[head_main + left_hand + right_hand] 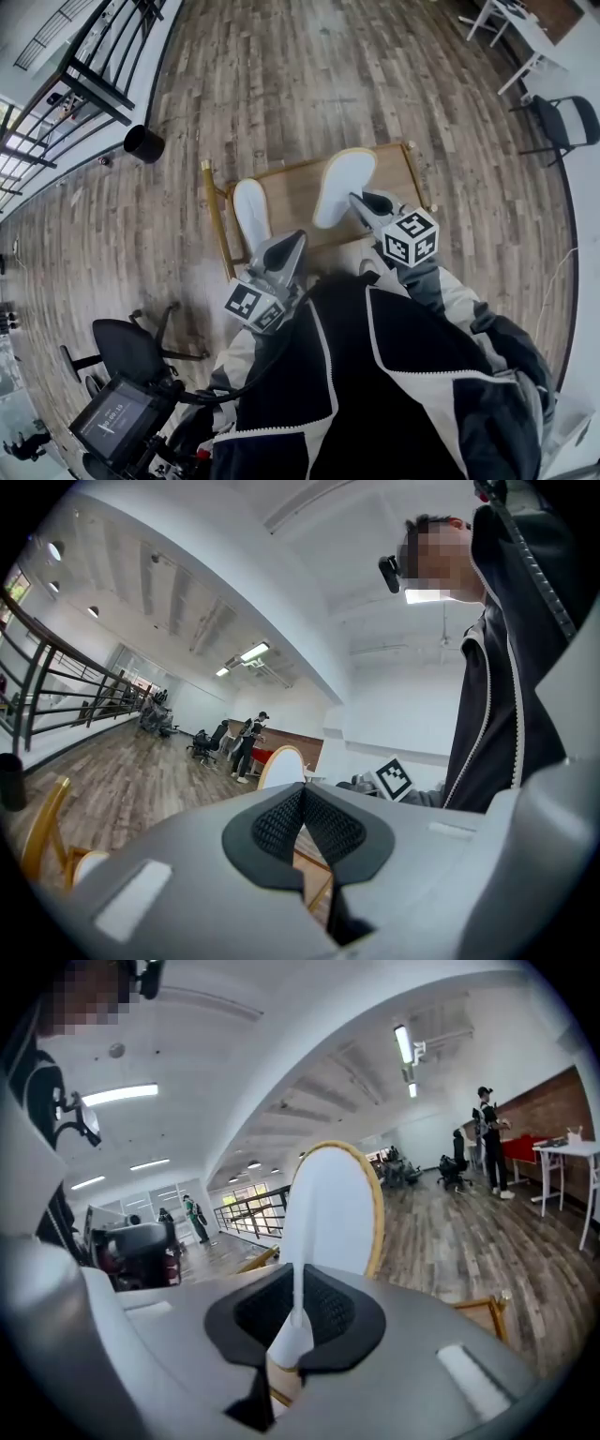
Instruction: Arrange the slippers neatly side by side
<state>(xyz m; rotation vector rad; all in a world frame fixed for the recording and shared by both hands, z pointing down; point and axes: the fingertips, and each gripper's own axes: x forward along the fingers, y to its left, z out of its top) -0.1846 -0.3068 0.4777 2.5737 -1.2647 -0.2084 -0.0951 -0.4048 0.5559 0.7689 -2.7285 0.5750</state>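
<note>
Right gripper view: right hand-held gripper (298,1288) closed down to a narrow gap, pinching the thin white edge of the raised slipper (330,1206) between its dark ribbed pads (328,1309). Gripped at the slipper's near end, going by the head view. Left gripper view: left hand-held gripper (303,803) shut, pads pressed together at the tips, nothing held. Just beside the near end of the second slipper (250,210) in the head view; contact there not clear.

Underneath, a low wood-topped surface (291,195) on a gold-coloured frame (217,217), standing on a grey-brown plank floor (309,84). Black railing (98,82) along the upper left of the head view, with a round black bin (143,142) near it. White table (530,33) and black chair (567,120) at the upper right. Office chair (127,349) and small screen (117,419) at the lower left. Far off in both gripper views, people standing by desks in a long, bright hall with a white ceiling.

Raised slipper held up over the right half of the surface, white face with a tan rim. Upright ahead of the jaws, long axis carrying straight on from the gripper; in the head view, leaning up and to the right. Second slipper lying flat on the left half, long axis running away from the person, far end tipped slightly left. Bare wood between the two, well apart. Toe and heel not told apart on either.
</note>
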